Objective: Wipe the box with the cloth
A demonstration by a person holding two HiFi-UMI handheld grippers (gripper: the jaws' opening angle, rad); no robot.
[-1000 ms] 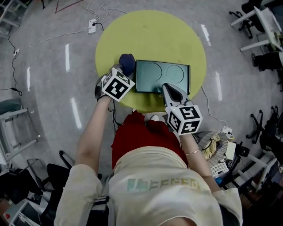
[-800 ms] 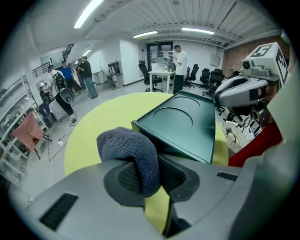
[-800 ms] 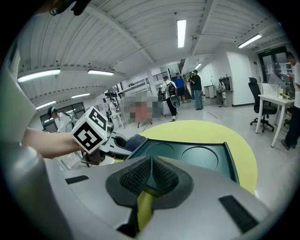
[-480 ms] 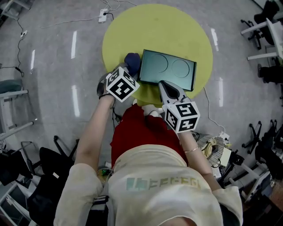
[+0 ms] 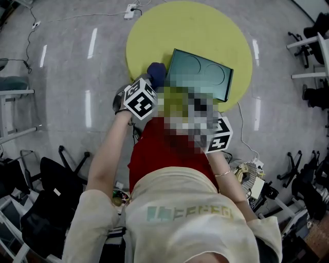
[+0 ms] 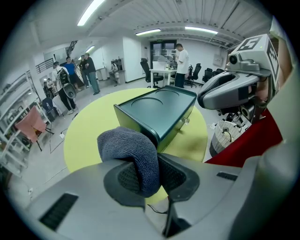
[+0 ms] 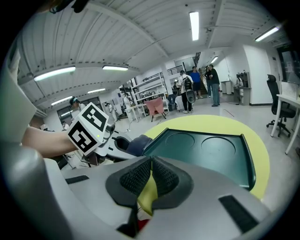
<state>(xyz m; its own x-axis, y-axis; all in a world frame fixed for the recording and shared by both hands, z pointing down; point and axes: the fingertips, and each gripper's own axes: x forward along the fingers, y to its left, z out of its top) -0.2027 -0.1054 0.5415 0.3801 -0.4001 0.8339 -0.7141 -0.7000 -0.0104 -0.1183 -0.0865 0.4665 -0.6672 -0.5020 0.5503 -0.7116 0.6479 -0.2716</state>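
A dark green box (image 5: 205, 72) with two round hollows in its top lies on a round yellow table (image 5: 205, 31). My left gripper (image 6: 140, 161) is shut on a dark blue cloth (image 6: 133, 150), which bulges out over the jaws. The cloth (image 5: 156, 71) sits at the box's left end, close to a corner of the box (image 6: 157, 110). My right gripper (image 7: 151, 164) is shut with nothing in it, near the box's (image 7: 206, 150) near edge. In the head view only its marker cube (image 5: 220, 136) shows; a mosaic patch hides the jaws.
The table stands on a grey floor with cables and a power strip (image 5: 129, 9). Office chairs (image 5: 313, 41) stand at the right, and dark chairs (image 5: 49, 180) at the left. Several people (image 6: 77, 70) stand far off in the room.
The head view has swung, so the table and box sit higher and more tilted. My left gripper keeps the cloth at the box's left end. A mosaic patch now covers the right jaws.
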